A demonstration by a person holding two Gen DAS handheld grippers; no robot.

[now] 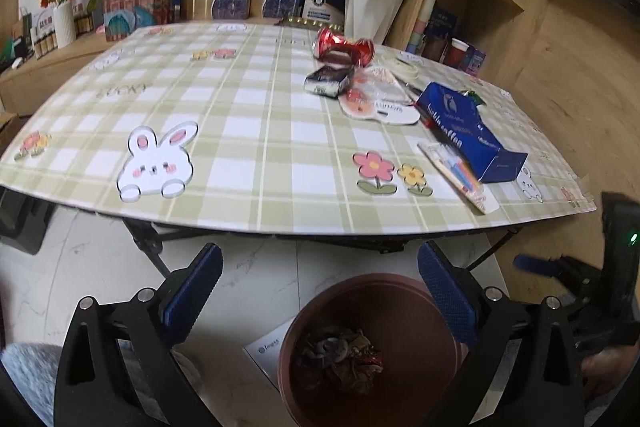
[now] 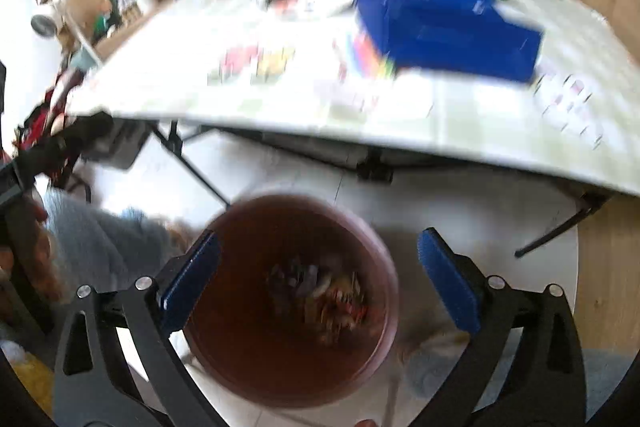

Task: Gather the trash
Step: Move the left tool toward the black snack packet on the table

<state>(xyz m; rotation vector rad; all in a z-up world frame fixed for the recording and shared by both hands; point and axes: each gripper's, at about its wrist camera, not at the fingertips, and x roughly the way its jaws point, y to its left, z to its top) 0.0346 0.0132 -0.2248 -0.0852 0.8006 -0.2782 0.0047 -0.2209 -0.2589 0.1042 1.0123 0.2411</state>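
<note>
Both claws hang wide and empty over the brown bin (image 1: 370, 343), which sits on the floor directly below and between the fingers of the left claw (image 1: 320, 291) and the right claw (image 2: 318, 281), with crumpled scraps already at its bottom. Beyond and above the claws lies the desk (image 1: 240, 131), where trash remains: a blue carton (image 1: 470, 131) ahead of the right claw, a crushed red can (image 1: 344, 45) farther off, and a small dark box (image 1: 328, 81) beside it. A good next reach would likely lift clear of the desk edge first, then take the nearest piece squarely across its narrow side.
</note>
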